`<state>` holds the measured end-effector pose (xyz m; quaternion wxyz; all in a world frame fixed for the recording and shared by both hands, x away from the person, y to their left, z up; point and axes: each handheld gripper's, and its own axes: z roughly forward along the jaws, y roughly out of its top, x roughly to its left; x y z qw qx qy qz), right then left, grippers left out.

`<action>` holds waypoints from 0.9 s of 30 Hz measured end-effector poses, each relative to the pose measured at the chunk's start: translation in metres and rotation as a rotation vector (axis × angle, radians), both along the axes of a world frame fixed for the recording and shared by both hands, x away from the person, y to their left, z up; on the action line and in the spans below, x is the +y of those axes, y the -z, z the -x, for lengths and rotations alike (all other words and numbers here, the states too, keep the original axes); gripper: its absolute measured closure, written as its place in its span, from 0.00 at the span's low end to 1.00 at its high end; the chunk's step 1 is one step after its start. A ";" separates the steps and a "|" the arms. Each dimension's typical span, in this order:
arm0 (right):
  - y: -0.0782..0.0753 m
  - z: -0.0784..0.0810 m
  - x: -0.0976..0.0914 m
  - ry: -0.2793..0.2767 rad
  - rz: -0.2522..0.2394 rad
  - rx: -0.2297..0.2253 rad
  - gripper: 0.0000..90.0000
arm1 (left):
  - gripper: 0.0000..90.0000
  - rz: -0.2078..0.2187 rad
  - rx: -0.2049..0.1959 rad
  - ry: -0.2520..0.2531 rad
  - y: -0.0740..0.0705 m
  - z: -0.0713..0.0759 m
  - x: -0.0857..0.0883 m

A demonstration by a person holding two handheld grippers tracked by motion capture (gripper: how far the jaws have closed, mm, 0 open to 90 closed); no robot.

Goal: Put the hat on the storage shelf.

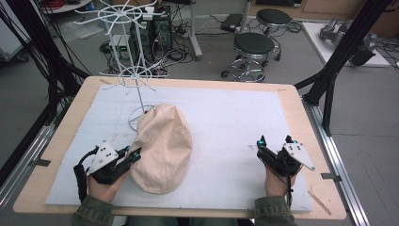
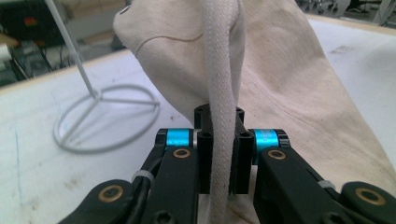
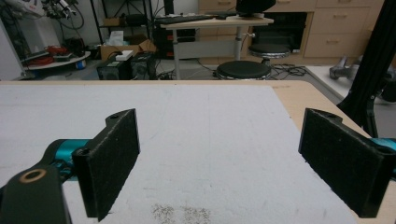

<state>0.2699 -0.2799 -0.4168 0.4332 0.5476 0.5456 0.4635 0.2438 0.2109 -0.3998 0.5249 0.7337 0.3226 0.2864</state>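
The left gripper (image 2: 219, 154) clamps the bag's strap (image 2: 220, 84); the bag (image 1: 162, 148) extends toward the wire stand (image 1: 136, 70). The right gripper (image 1: 276, 143) rests released, well apart.

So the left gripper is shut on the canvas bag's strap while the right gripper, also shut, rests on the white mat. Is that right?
Not quite. The right gripper is open: the right gripper view shows its jaws wide apart with nothing between them above the white mat. The rest holds: the left gripper is shut on the strap of the canvas bag.
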 end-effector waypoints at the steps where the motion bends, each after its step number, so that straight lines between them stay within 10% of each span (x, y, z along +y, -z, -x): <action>1: 0.000 0.000 0.000 -0.002 -0.001 0.001 0.13 | 0.94 0.002 -0.018 -0.004 -0.001 0.001 0.001; 27: 0.002 -0.004 0.001 -0.011 0.004 0.010 0.13 | 0.94 0.187 -0.263 0.000 -0.038 0.022 0.039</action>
